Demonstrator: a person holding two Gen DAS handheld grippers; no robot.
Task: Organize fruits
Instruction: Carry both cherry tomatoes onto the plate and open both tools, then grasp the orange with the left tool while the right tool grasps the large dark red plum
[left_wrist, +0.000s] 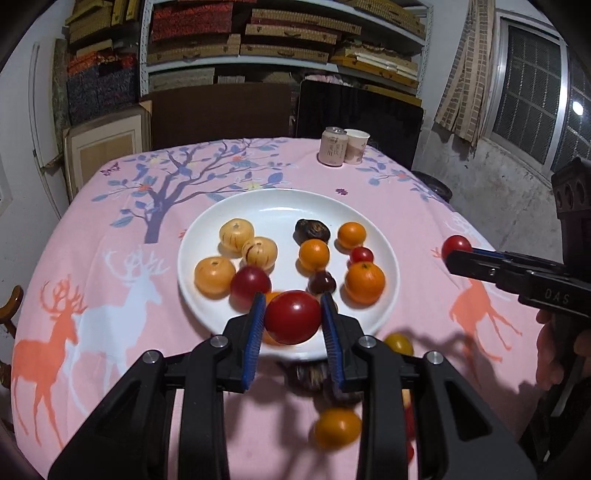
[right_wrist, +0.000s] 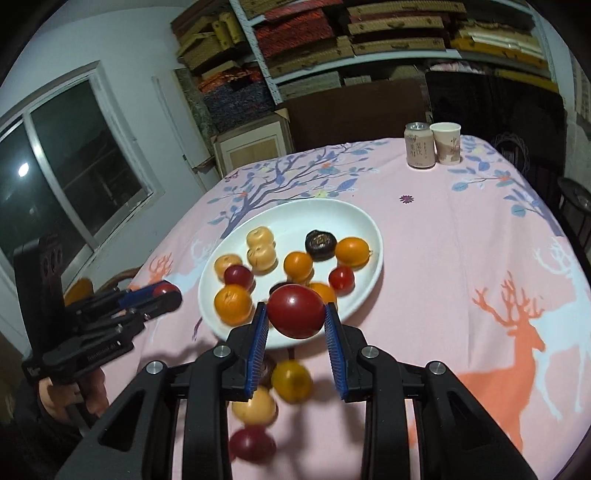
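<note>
Left wrist view: both tools, left tool (left_wrist: 293, 317) and right tool (left_wrist: 452, 254), each clamp a red fruit (left_wrist: 293, 316), carrying toward the white plate (left_wrist: 207, 236) at twelve o'clock; release comes next.

Left wrist fisheye looking down along its fingers from the near table edge, close over the round white plate (left_wrist: 207, 221), right wrist fisheye likewise, seemingly further right, both sharing plate and pink deer-print tablecloth (right_wrist: 461, 236)

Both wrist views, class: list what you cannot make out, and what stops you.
- Left wrist view: dark round fruit on the pink cloth, blurred and covered by the left gripper.
- Right wrist view: blurred red fruit beside the right gripper.
- Printing on the pale drink can: too small.
</note>
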